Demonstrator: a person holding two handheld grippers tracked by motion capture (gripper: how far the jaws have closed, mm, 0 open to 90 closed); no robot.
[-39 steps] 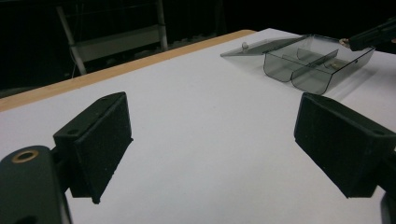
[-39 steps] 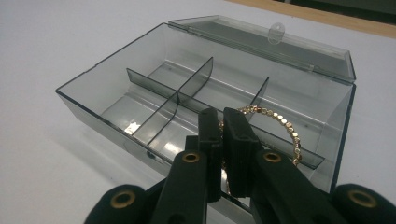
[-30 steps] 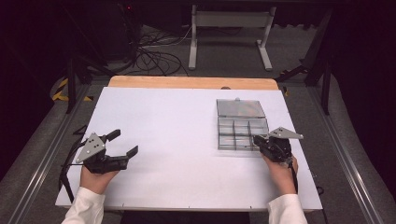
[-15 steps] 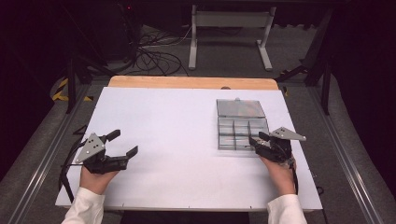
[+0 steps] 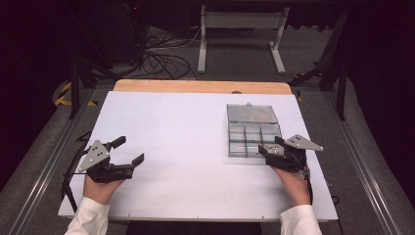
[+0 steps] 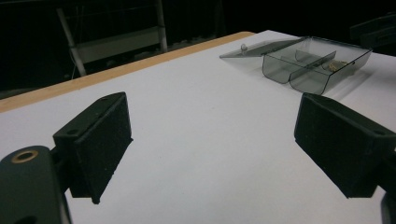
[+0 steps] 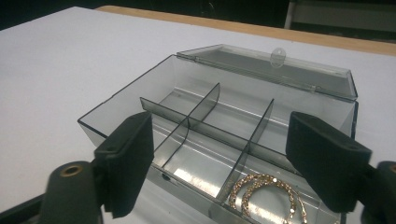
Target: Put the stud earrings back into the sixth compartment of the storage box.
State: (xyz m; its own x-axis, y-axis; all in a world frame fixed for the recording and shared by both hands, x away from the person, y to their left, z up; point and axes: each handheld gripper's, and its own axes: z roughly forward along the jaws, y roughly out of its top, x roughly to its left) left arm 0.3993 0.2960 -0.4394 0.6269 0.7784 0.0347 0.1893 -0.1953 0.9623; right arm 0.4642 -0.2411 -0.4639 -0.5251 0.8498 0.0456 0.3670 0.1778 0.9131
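I have the smoky transparent plastic compartment box [image 5: 253,139] as my landmark; it sits on the white counter [image 5: 186,127] towards that counter's right edge, its hinged lid [image 5: 251,113] thrown open and lying flat on the far side of it; the box is split into small cells by thin dividers. In the right gripper view a pair of gold beaded hoop earrings [image 7: 268,193] lies flat in the near right cell of the box, touching its floor and one divider; the other cells I can see hold nothing.

My right gripper [image 5: 272,149] hovers at the near right corner of the box, over that cell; its fingers [image 7: 128,158] have just been opening and now stand released, well apart, with nothing pressed between them; the earrings lie below and between them, free.

My left gripper [image 5: 128,152] rests well to the left of the box, near the counter's left edge; its fingers [image 6: 95,140] stand released and wide, with bare white surface between them.

Room to move: a broad open stretch of counter runs from the box leftward to the left gripper; the light wooden strip [image 5: 200,86] marks the far edge beyond the lid; to the right of the box only a narrow margin of counter remains before the edge.
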